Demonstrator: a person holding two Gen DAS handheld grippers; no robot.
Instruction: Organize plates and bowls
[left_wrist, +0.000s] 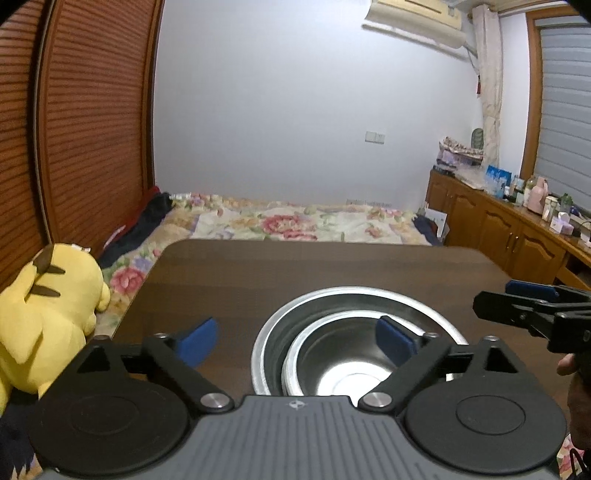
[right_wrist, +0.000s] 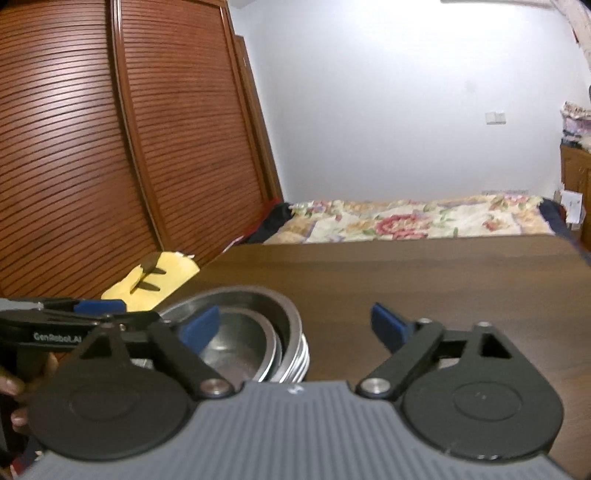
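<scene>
On the dark wooden bench sits a nest of steel bowls: a smaller bowl rests inside a wider one, pushed toward the near left of its rim, and the right wrist view shows further rims stacked beneath, though blur there makes the count hard to tell. The left claw hangs over the bench with its blue-padded fingers spread wide and holding nothing; its right finger sits in front of the bowls, its left finger over bare wood. The right claw is likewise spread apart and empty, its left finger in front of the stack and its right finger over bare bench well to the side. Each claw shows in the other's view, the right one at the edge beyond the bowls. Beyond the bench lies a bed with a floral quilt, a yellow plush toy beside the bench, and louvred wooden wardrobe doors
</scene>
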